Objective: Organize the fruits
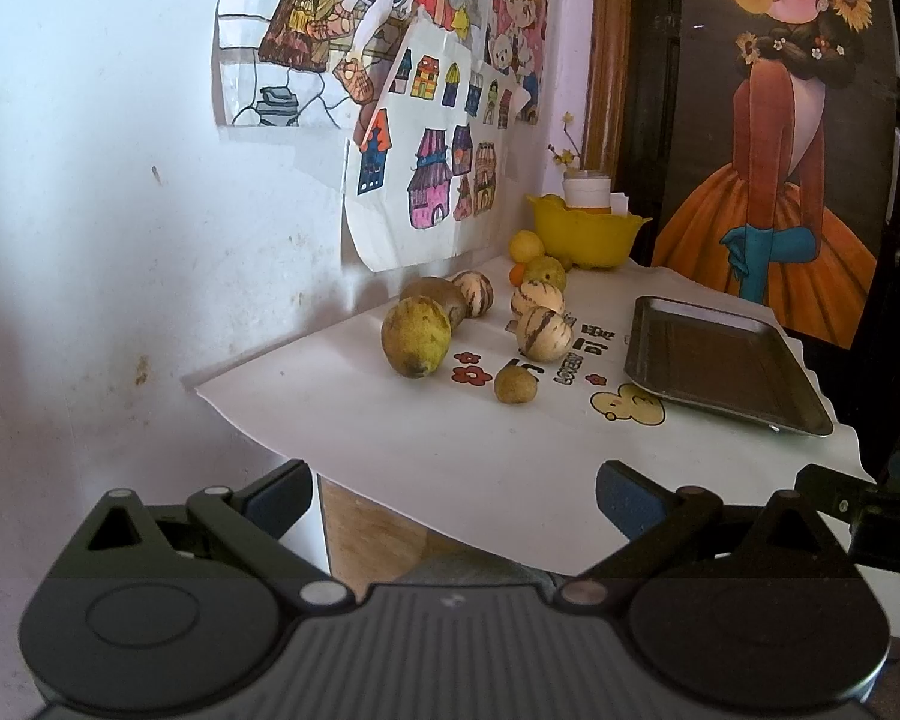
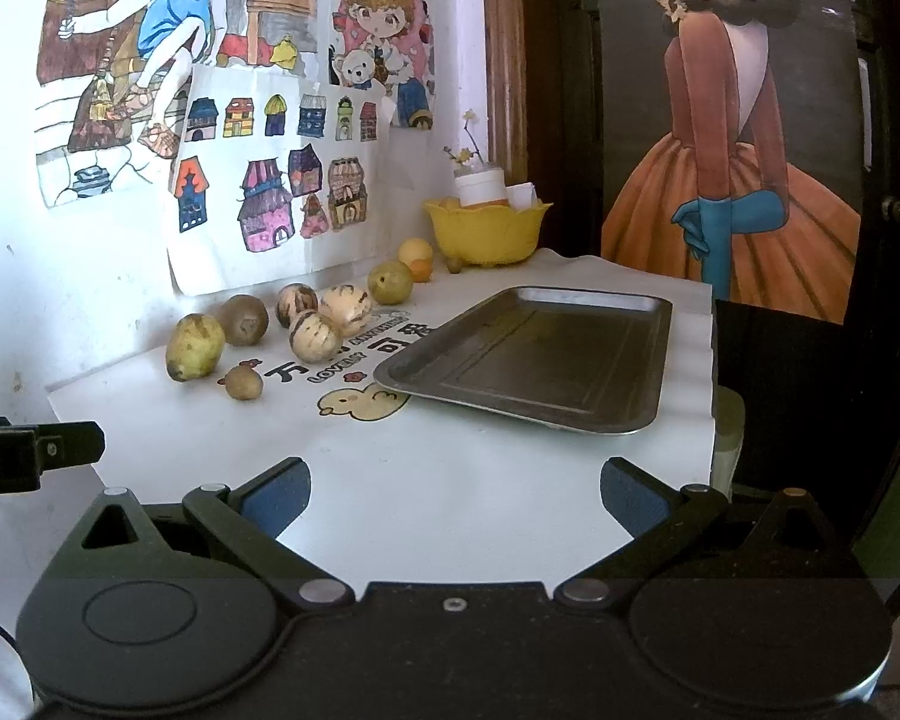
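Fruits, all loose along the table's wall edge, metal tray bare beside them; we hold left gripper and right gripper spread, empty, nothing sorted yet; next, we judge, reach the nearest fruit.

Fruits left of tray, bowl behind, on table.

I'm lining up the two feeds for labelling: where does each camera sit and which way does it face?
Left wrist: sits on the left tool, looking forward over the table's left side at the fruits beside the wall; its open fingers show, plus the right tool at the right edge.
Right wrist: sits on the right tool, facing the metal tray; its open fingers show, the left tool's tip at left.
Shared: metal tray, yellow bowl, fruits, wall drawings.
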### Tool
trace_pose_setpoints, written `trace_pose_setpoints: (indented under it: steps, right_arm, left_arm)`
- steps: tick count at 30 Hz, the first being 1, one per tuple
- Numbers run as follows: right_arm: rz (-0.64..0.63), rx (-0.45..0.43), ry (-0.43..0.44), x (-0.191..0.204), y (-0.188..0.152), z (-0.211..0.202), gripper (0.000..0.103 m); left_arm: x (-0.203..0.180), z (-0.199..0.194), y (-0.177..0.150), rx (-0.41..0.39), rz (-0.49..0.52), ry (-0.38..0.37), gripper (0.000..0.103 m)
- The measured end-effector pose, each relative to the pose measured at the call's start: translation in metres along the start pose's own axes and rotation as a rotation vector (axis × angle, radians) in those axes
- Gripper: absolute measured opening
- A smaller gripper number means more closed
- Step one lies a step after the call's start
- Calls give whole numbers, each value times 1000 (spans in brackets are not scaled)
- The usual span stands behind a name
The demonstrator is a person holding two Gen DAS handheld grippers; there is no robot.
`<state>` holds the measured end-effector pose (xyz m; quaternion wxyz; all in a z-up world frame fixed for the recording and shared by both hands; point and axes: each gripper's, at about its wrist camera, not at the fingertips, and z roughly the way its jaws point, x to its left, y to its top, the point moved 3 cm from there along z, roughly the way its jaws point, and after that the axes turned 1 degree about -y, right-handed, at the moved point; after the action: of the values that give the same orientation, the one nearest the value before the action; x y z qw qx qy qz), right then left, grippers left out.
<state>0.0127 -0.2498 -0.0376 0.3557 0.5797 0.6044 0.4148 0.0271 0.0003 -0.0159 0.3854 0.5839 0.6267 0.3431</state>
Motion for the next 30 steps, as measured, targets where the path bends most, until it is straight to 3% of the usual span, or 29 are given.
trace_pose_setpoints:
  steps: [6, 10, 18, 21, 25, 27, 30]
  right_arm:
    - [5, 2, -10, -3, -2, 7, 103]
    - [0, -45, -12, -5, 14, 9, 103]
    - [-45, -96, 86, -3, 45, 27, 103]
    - [-77, -73, 154, 6, 57, 39, 103]
    - [-241, 27, 272, 37, 65, 59, 103]
    - [-316, 53, 291, 53, 64, 68, 103]
    - [-362, 92, 361, 74, 66, 81, 103]
  left_arm:
    - [0, 8, -1, 18, 1, 2, 103]
    - [6, 16, 10, 25, -13, -5, 103]
    - [26, 40, 37, 56, 1, -6, 103]
    - [33, 50, 50, 64, -9, -18, 103]
    - [46, 72, 66, 110, -46, -51, 103]
    - [51, 85, 76, 133, -52, -43, 103]
    - [57, 102, 88, 158, -43, -76, 103]
